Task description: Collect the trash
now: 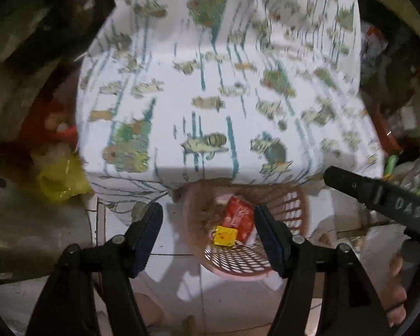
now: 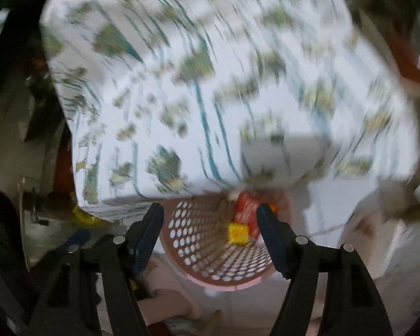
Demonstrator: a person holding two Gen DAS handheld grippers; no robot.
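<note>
A pink perforated basket (image 1: 291,218) stands on the white floor below the table's edge; it also shows in the right wrist view (image 2: 193,240). Inside it lie a red wrapper (image 1: 238,217) and a yellow wrapper (image 1: 224,235); both show in the right wrist view too, the red wrapper (image 2: 245,210) above the yellow wrapper (image 2: 238,232). My left gripper (image 1: 208,218) is open and empty above the basket. My right gripper (image 2: 210,218) is open and empty above the basket; its body (image 1: 378,193) shows at the right of the left wrist view.
A table with a white patterned cloth (image 1: 210,84) fills the upper part of both views (image 2: 210,84). A yellow plastic bag (image 1: 58,179) and dark clutter lie at the left. Red containers and clutter (image 1: 389,134) stand at the right. My bare foot (image 1: 397,285) is on the floor.
</note>
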